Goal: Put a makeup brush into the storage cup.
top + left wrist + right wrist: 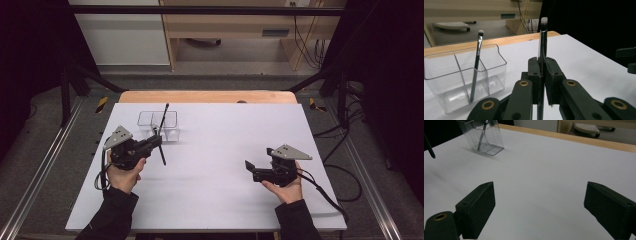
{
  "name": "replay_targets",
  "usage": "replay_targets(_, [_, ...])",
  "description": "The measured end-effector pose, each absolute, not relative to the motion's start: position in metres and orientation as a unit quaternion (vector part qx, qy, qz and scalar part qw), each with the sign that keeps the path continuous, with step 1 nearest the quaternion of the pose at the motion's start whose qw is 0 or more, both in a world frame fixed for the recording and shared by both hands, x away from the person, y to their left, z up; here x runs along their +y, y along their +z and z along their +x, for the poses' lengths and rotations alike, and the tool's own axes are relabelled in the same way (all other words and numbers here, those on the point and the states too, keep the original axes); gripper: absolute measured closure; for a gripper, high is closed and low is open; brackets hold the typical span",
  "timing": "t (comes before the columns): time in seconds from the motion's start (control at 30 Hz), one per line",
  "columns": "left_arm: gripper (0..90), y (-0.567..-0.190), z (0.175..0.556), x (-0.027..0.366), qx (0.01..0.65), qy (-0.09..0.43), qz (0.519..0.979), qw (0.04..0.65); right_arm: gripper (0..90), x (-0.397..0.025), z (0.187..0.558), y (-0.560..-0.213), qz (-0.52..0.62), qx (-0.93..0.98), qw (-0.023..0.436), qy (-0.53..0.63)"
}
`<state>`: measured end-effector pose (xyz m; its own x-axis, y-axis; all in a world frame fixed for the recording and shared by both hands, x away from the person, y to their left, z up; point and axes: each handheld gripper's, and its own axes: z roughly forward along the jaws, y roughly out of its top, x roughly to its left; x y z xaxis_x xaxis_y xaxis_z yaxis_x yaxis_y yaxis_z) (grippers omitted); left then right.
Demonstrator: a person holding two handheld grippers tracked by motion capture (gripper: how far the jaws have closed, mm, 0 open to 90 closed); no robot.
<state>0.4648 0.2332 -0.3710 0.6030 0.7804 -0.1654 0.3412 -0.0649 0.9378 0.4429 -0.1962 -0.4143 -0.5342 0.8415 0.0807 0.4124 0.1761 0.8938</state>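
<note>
The table [215, 170] was covered by a white sheet, its wooden edge showing at the far side. A clear plastic organizer [159, 125] stood on its far left part.

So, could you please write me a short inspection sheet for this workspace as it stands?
Surface: white table top, wooden edge at the far side.
Job's things: clear divided holder stands near the far left; one small brush leans inside it; a second brush is upright in the left gripper.
Clutter: nothing seen.
Grippers: left gripper shut on the second brush beside the holder; right gripper open, empty, over bare table.
Cables: a black cable trails from the right gripper; more lie on the floor at right.
Surroundings: dark frame, grey floor, wooden furniture behind.
</note>
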Motion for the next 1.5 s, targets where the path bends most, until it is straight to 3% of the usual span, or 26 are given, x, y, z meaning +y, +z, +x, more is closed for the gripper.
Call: replay_targets(1.5, [83.4,-0.333,0.508,0.236,0.402,0.242,0.704,0.533,9.0,-0.205,0.444,-0.423,0.439,0.741,0.222,0.458])
